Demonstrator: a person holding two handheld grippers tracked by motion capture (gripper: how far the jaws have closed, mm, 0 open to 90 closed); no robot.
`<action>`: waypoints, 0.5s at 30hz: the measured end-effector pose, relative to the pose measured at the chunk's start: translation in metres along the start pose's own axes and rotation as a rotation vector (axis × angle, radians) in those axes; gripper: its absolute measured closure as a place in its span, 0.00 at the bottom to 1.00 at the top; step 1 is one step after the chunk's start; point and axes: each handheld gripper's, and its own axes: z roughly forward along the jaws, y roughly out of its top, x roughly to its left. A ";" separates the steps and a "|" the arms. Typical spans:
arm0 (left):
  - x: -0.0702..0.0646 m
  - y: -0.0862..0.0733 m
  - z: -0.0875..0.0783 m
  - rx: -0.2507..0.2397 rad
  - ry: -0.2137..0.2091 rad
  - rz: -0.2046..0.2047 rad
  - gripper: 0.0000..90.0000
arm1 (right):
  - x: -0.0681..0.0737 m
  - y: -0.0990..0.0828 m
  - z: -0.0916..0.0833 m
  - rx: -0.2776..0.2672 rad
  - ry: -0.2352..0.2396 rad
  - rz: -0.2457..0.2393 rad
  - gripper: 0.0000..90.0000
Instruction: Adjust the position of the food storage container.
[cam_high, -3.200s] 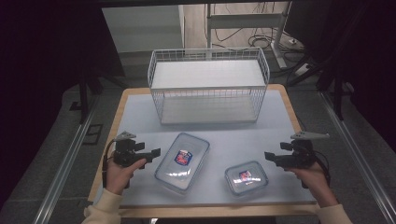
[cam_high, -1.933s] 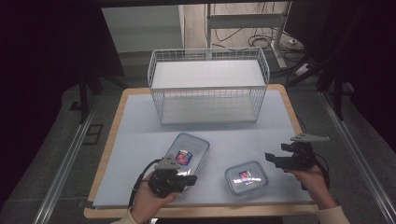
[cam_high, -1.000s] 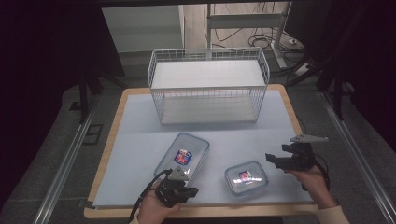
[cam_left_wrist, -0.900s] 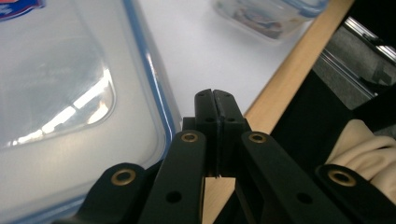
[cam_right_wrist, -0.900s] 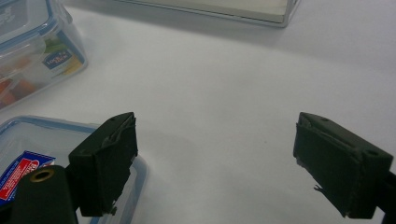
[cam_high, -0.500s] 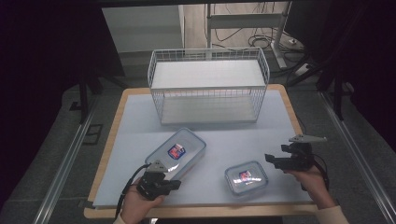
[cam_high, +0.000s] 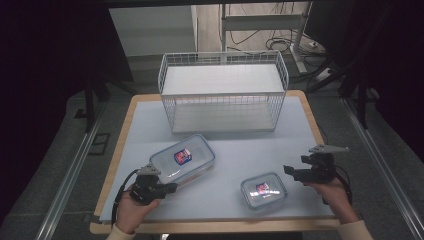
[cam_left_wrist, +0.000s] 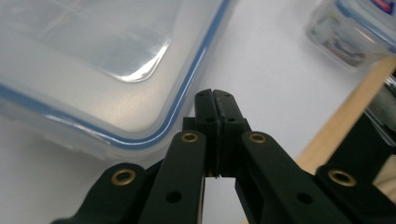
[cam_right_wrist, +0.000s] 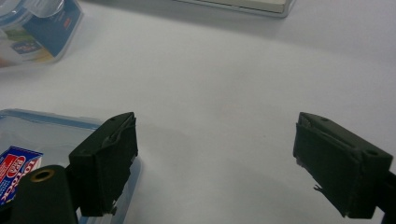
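Observation:
A large clear lidded container (cam_high: 182, 159) with a blue seal and a red-blue label lies askew at the table's front left. My left gripper (cam_high: 171, 188) is shut just in front of the container's near corner. In the left gripper view the closed jaws (cam_left_wrist: 215, 97) sit right beside the large container's rounded rim (cam_left_wrist: 116, 88), with nothing visible between them. A small container (cam_high: 263, 190) of the same kind lies at front right. My right gripper (cam_high: 290, 171) hovers open just right of it. The small container's lid (cam_right_wrist: 32, 135) lies by the right gripper's (cam_right_wrist: 219, 154) left jaw.
A white wire basket (cam_high: 223, 92) stands at the back centre of the white mat (cam_high: 240, 145), on a wooden table whose edge (cam_high: 210, 227) runs along the front. In the left gripper view the small container (cam_left_wrist: 355, 32) shows beyond.
My left gripper came from the table's left side to the large container's front corner. The container turned and slid left and away. The right gripper stayed put.

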 end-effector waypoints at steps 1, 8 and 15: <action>0.002 0.000 -0.001 -0.003 0.006 -0.003 1.00 | 0.000 0.000 0.000 0.001 -0.001 -0.001 0.15; 0.016 0.000 -0.006 -0.022 0.031 -0.028 1.00 | 0.000 0.000 0.001 0.006 -0.001 0.000 0.15; 0.024 -0.002 -0.009 -0.039 0.041 -0.049 1.00 | 0.000 -0.001 0.002 0.009 -0.003 -0.001 0.15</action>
